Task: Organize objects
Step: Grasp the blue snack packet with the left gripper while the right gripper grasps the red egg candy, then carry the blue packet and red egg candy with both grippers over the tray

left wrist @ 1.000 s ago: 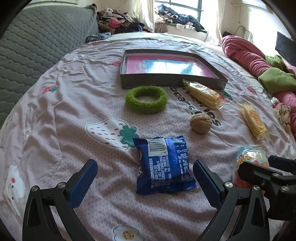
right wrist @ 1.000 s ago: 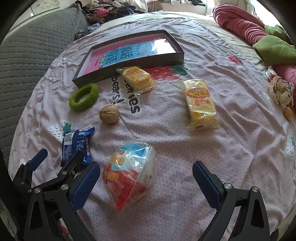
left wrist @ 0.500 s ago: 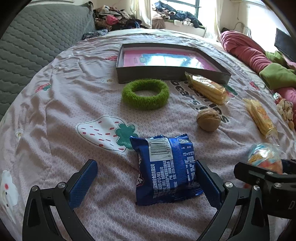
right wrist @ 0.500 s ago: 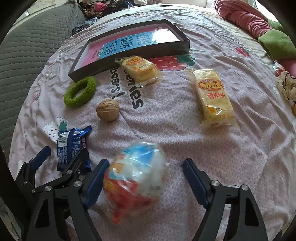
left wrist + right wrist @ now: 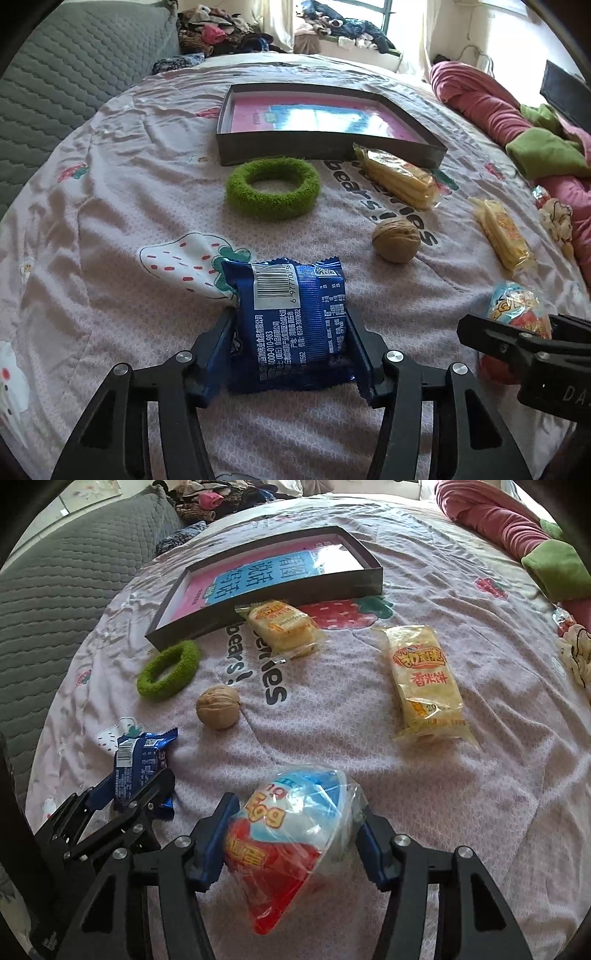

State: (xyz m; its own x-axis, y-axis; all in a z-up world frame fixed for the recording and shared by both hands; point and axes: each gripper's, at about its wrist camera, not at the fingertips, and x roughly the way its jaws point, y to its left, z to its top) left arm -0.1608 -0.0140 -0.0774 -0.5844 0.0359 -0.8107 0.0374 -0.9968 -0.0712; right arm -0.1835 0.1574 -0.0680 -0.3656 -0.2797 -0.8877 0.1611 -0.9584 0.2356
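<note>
On a pink printed bedsheet (image 5: pixel 110 192), left gripper (image 5: pixel 291 354) fingers close around a blue snack packet (image 5: pixel 291 325); right gripper (image 5: pixel 295 834) fingers close around a clear-wrapped snack (image 5: pixel 291 834).

Bright window daylight, fisheye-warped edges

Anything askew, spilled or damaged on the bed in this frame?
Nothing spilled or torn. The dark tray sits skewed to the bedspread's print, and one yellow cracker pack lies against its front wall. The left hand-held gripper is closing on the blue snack packet, the right hand-held gripper on the red-and-blue bagged snack, denting neither visibly.
</note>
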